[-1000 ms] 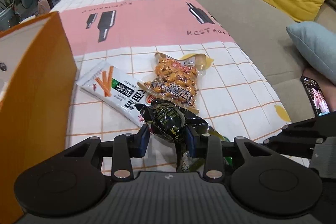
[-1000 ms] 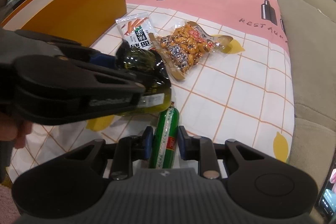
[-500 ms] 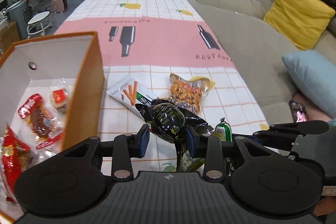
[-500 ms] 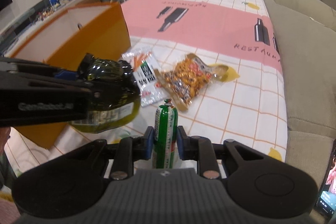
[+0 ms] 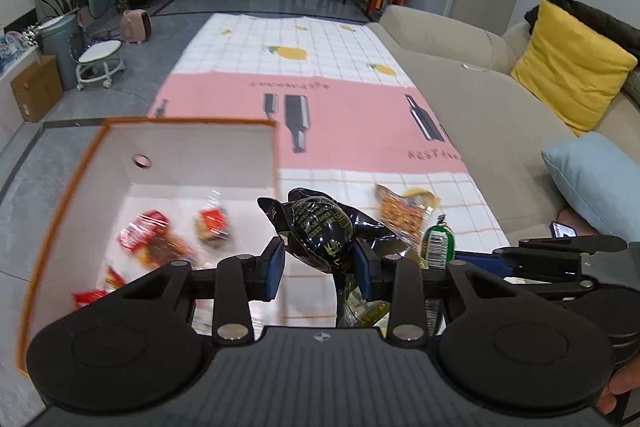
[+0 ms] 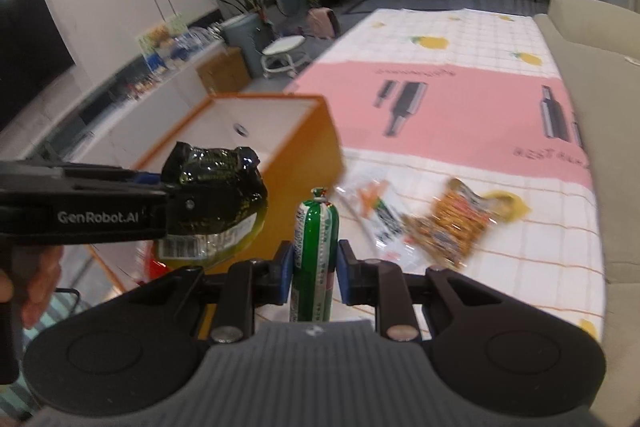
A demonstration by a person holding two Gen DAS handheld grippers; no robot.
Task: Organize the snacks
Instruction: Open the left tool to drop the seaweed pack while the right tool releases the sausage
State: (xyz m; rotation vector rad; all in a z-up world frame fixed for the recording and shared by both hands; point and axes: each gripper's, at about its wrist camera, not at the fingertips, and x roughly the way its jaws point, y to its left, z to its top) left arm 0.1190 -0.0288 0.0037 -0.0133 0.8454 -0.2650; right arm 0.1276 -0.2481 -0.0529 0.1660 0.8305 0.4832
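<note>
Left wrist view: black foil snack pack (image 5: 320, 229) clamped in the left gripper (image 5: 320, 261), long axis roughly vertical, lower end hanging below the jaws, held just right of the orange box (image 5: 52, 211) rim with red-wrapped snacks (image 5: 154, 239) inside. Right gripper (image 6: 312, 269) grips the green sausage stick (image 6: 314, 251) upright, knotted tip up, above the bench (image 6: 460, 115); nut packet (image 6: 460, 223) and white snack packet (image 6: 380, 215) lie ahead, open cloth beyond.

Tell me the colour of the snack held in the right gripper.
Green, with a red patch low on the label; the sausage shows best in the right wrist view.
</note>
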